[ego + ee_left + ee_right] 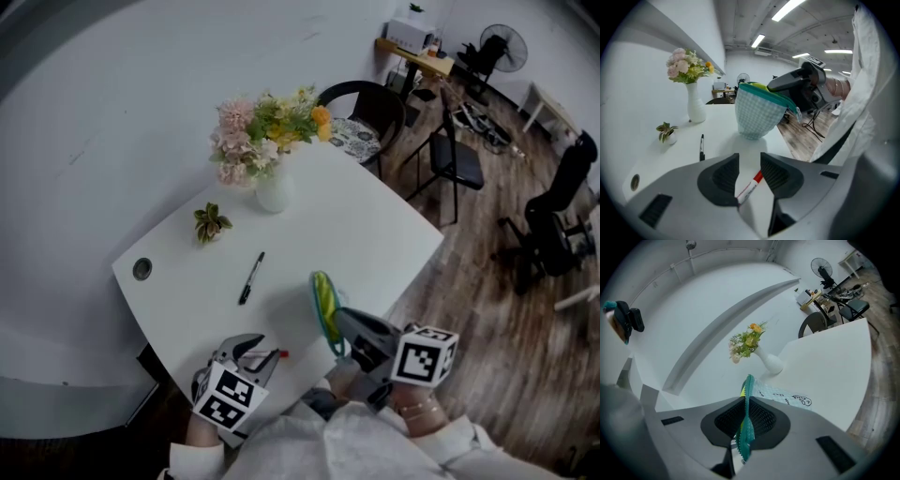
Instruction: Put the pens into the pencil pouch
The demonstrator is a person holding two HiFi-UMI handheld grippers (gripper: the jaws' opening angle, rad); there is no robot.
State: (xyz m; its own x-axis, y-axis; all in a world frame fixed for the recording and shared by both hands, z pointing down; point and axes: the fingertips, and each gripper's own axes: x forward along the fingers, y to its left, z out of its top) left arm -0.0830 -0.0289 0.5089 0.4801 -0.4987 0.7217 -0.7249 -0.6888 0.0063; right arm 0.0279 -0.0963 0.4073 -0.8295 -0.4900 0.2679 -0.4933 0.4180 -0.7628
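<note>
Two pens are in sight. One, a black pen (250, 277), lies flat on the white table (375, 234), well apart from both tools. Its long axis runs away from the person, roughly toward the vase (274, 192) of flowers (267, 131), with a small plant (211, 222) off to its left.

The other, a red and white pen (751, 186), is clamped in the left gripper (750, 164). It sits slantwise across the jaws, the white barrel low against the left pad and the red end up by the right pad. In the head view that red end pokes out sideways toward the pouch (325, 309).

The right gripper (747, 408) is closed on the teal zipper edge of the pouch, which it holds upright above the near table edge. The mouth faces up and the checked body hangs down. The pouch hangs just beside the left gripper's pen without touching it.
</note>
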